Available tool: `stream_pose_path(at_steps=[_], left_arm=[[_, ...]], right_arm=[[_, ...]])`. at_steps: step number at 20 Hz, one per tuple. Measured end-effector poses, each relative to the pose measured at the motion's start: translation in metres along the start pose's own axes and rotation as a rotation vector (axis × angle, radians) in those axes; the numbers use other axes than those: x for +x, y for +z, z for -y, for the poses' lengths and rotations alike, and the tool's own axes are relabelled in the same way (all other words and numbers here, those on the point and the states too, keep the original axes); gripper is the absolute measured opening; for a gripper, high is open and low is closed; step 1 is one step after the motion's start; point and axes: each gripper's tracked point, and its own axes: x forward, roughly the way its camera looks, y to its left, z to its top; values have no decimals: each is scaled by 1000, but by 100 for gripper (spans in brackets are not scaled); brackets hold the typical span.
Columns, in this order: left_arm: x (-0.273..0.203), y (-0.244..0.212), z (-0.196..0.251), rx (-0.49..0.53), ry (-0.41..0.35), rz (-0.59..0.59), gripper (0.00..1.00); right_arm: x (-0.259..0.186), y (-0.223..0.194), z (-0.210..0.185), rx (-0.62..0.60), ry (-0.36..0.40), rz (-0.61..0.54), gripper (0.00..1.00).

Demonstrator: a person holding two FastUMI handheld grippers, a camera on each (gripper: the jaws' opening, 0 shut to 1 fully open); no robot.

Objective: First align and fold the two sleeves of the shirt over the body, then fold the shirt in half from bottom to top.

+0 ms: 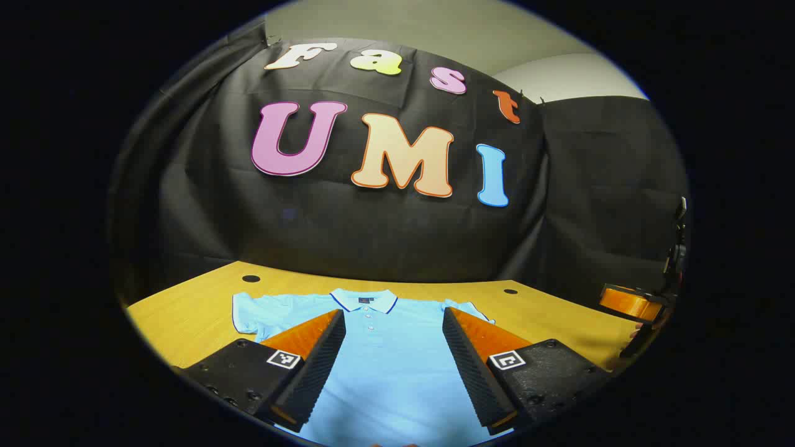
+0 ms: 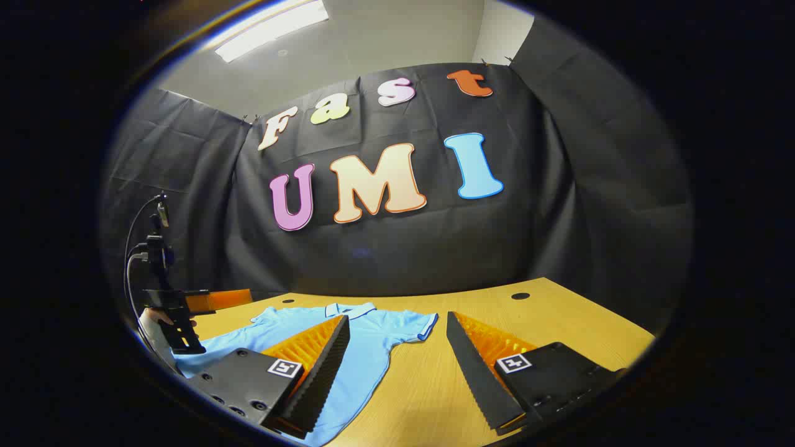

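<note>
**Shirt flat, both grippers raised and spread**

Left gripper view: light blue polo shirt (image 1: pixel 385 347) lies flat on the wooden table (image 1: pixel 186 316), collar toward the far wall, sleeves spread; left gripper (image 1: pixel 394 323) above its body, fingers wide, holding nothing; right gripper (image 1: pixel 633 304) at far right edge.

Right gripper view: right gripper (image 2: pixel 397 329) wide apart, holding nothing, over the shirt's (image 2: pixel 366 347) sleeve edge and bare table (image 2: pixel 559 323); left gripper (image 2: pixel 205 301) at far left, a hand (image 2: pixel 155 318) holding it.
</note>
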Motion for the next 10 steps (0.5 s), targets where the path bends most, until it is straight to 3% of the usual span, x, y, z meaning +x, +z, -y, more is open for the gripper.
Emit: stream_pose_path(at_steps=[10], left_arm=[[-1,0,-3,25,0,-7,94]], right_arm=[[12,-37,-22,-9,32,-126,98]])
